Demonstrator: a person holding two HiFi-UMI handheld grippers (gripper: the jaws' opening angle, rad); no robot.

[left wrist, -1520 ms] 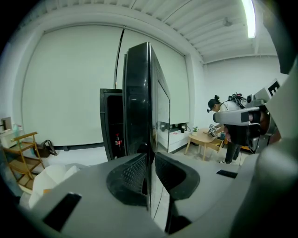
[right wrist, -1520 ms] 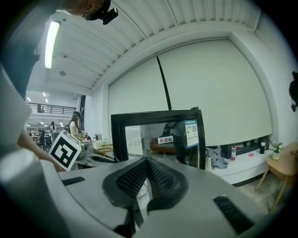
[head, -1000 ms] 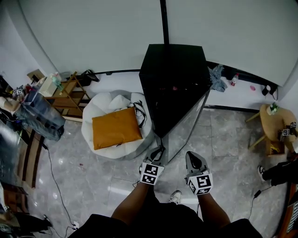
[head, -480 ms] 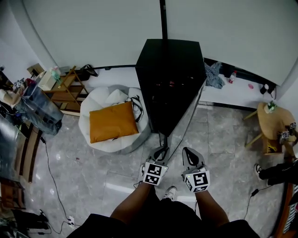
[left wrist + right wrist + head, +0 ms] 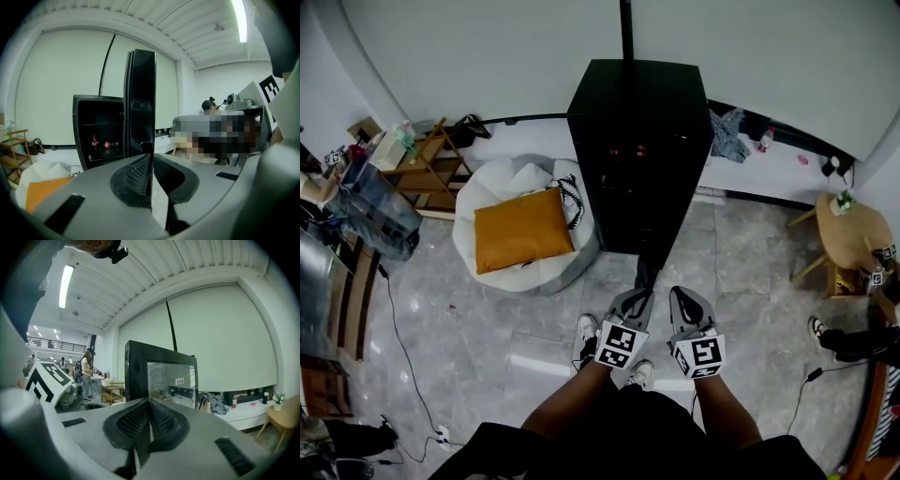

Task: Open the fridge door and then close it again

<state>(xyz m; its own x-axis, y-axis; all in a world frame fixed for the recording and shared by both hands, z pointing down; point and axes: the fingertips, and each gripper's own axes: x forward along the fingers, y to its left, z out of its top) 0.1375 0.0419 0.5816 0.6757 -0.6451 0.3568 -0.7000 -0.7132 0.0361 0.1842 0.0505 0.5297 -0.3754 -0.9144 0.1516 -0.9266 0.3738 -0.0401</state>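
The black fridge point(image 5: 637, 112) stands against the white wall with its inside showing dark. Its glass door point(image 5: 646, 272) hangs wide open, edge-on toward me. My left gripper point(image 5: 641, 294) sits at the door's free edge. In the left gripper view the jaws point(image 5: 151, 157) are nearly together, pinching the small handle on the door edge point(image 5: 140, 103); they have just been closing. Small bottles stand on a shelf inside the fridge point(image 5: 98, 136). My right gripper point(image 5: 682, 298) hovers beside the left one, shut on nothing. It looks at the door's glass face point(image 5: 171, 380).
A white beanbag with an orange cushion point(image 5: 523, 242) lies left of the fridge. A wooden rack point(image 5: 427, 173) stands beyond it. A round wooden table point(image 5: 853, 234) is at the right. A low white ledge with clothes point(image 5: 727, 131) runs along the wall. A cable point(image 5: 403, 347) trails across the floor.
The door has swung further open, from slanted to edge-on toward me. My left gripper came back and to the right with it. The right gripper barely moved.
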